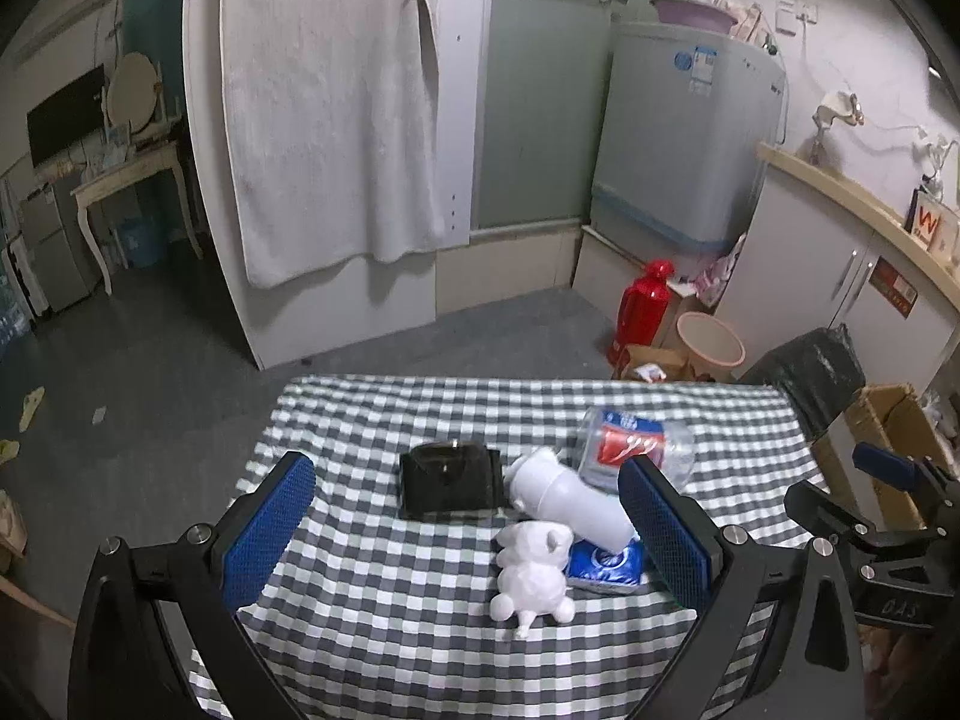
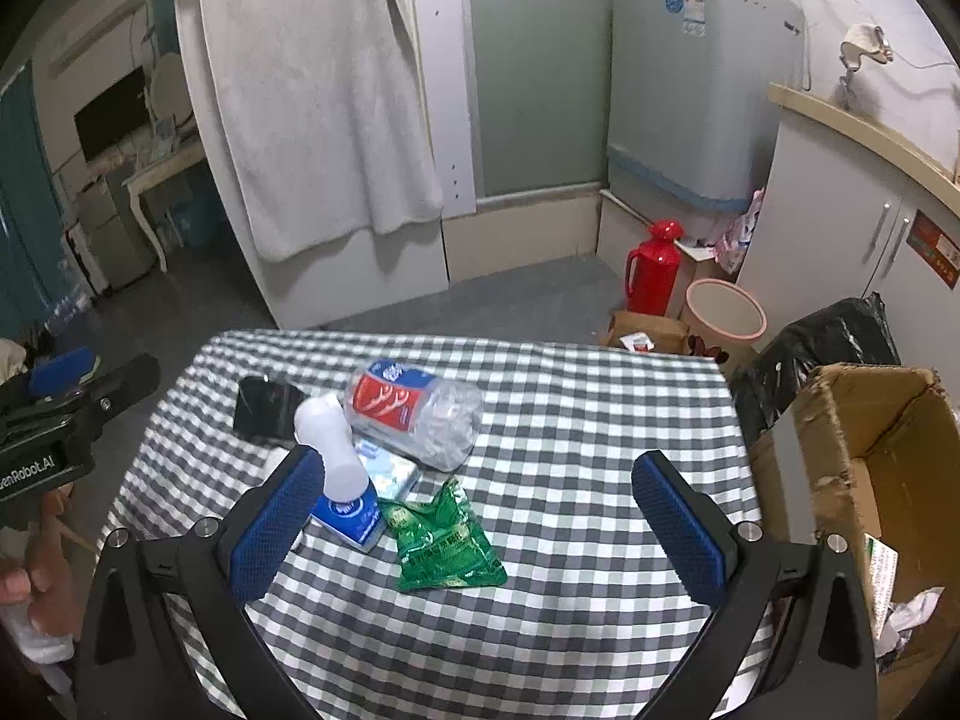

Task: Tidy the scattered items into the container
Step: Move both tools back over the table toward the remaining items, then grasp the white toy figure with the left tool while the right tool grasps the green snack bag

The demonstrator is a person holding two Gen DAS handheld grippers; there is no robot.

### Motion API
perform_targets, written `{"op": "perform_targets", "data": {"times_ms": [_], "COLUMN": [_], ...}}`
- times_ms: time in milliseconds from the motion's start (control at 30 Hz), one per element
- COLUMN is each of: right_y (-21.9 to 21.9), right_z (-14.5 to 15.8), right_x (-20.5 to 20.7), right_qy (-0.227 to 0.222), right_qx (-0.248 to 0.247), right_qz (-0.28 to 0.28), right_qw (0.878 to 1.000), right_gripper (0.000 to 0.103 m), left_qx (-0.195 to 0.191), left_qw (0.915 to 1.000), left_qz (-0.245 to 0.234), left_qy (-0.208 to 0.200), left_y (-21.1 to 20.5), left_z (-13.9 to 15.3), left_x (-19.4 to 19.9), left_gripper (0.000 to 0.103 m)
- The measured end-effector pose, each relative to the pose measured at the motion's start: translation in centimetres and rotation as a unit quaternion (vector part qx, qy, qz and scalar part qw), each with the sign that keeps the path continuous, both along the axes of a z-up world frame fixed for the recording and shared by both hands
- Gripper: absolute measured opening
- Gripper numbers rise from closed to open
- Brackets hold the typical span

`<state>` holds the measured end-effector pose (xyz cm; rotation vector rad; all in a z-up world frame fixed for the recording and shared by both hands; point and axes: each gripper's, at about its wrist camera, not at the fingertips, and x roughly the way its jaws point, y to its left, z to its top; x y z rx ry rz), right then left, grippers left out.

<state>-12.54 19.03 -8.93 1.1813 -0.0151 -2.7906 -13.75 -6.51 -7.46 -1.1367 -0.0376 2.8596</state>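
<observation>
Left gripper wide, empty, above checked table. Right gripper wide, empty.

Key relation: green packet lies between right jaws, just toward 11 o'clock, flat, long axis roughly 11–5. Right hand nearer.

Left to right, one each:
- black box
- white figurine
- white bottle
- blue pack under bottle
- crushed clear bottle
- green packet

Likely container: cardboard box, 3 o'clock off table edge.

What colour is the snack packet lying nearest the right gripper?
Green, with pale print; the snack packet shows best in the right wrist view.
</observation>
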Motion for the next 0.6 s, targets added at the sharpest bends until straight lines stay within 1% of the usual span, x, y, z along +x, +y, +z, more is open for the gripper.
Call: {"op": "perform_targets", "data": {"times_ms": [267, 433, 600], "right_y": [-1.1, -1.1, -1.1], "right_z": [-3.1, -4.7, -6.3], "right_x": [-1.4, -1.8, -2.2], "right_qy": [-0.036, -0.051, -0.067], "right_qx": [0.020, 0.023, 0.026], "right_qz": [0.014, 0.014, 0.017], "right_qw": [0.999, 0.998, 0.997], "right_gripper": [0.103, 0.103, 0.103], "left_qx": [0.000, -0.018, -0.024], "left_qw": [0.9992, 0.9973, 0.9951], "left_qz": [-0.012, -0.030, -0.046], "left_qy": [-0.039, -0.064, -0.084], "left_y": [0.0, 0.6, 1.3], "left_z": [-4.0, -6.3, -8.1], "left_x": [-0.8, -1.0, -1.1], "left_gripper": [0.103, 0.103, 0.103]}}
